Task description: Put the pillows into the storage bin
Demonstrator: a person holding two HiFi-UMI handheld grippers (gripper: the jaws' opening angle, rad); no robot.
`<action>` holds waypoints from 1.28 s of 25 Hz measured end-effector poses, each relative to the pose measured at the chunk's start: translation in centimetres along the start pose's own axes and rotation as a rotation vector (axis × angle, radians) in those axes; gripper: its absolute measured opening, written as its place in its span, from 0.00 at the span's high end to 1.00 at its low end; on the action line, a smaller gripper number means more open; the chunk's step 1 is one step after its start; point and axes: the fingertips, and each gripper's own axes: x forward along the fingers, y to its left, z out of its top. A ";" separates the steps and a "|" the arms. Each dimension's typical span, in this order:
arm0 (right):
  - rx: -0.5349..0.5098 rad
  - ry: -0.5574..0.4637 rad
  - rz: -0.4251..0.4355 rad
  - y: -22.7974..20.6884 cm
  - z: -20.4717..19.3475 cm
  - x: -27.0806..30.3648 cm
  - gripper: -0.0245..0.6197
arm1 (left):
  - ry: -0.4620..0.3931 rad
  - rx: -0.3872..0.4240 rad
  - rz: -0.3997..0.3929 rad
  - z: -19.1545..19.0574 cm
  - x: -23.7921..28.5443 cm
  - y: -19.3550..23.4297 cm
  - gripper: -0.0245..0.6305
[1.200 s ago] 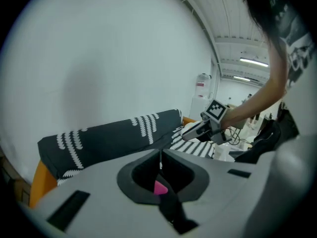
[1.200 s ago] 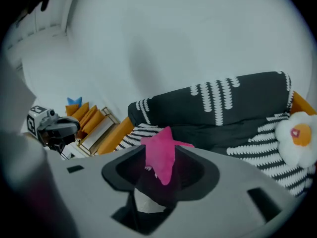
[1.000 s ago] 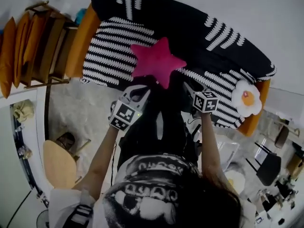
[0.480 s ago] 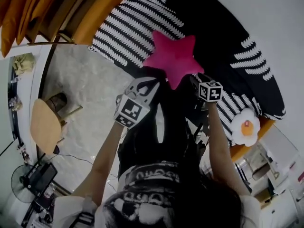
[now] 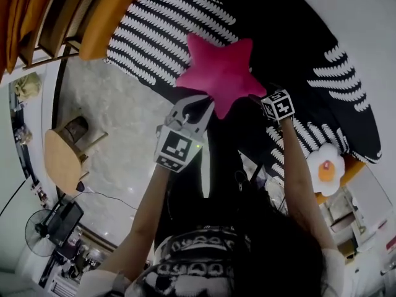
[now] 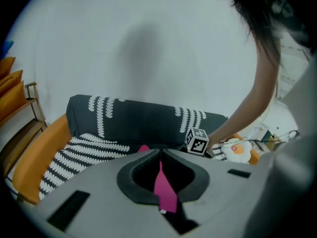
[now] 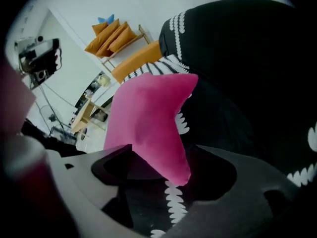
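Observation:
A pink star pillow [image 5: 218, 72] hangs over the striped sofa throw [image 5: 167, 39]. My left gripper [image 5: 206, 106] is shut on the star's lower point; in the left gripper view a thin pink fold [image 6: 164, 188] is pinched between its jaws [image 6: 160, 155]. My right gripper [image 5: 258, 99] is at the star's right side. Its jaws [image 7: 168, 182] have just been opening and stand wide, with a point of the star [image 7: 148, 123] hanging loose between them. A fried-egg pillow [image 5: 326, 167] lies at the sofa's right end. No storage bin shows.
The orange sofa arm [image 5: 108, 17] and a wooden rack with orange cushions [image 5: 34, 11] are at the upper left. A wooden stool [image 5: 62, 159] and a fan [image 5: 40, 240] stand on the pale floor at the left. Clutter lies at the far right.
The star pillow has shifted a little left and tilted. The left gripper still grips its lower point, while the right gripper now sits beside its right point.

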 end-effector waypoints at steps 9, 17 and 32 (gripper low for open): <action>-0.200 0.177 0.289 0.7 -0.9 5.1 0.29 | 0.091 -0.016 -0.016 -2.8 2.8 -1.1 0.94; -0.044 0.142 0.390 4.0 -2.4 6.0 0.39 | 0.108 0.033 -0.050 -2.6 4.1 -2.3 0.94; 0.653 -0.142 0.439 15.3 3.6 -0.2 0.61 | 0.046 0.105 -0.049 0.9 -3.4 -2.6 0.94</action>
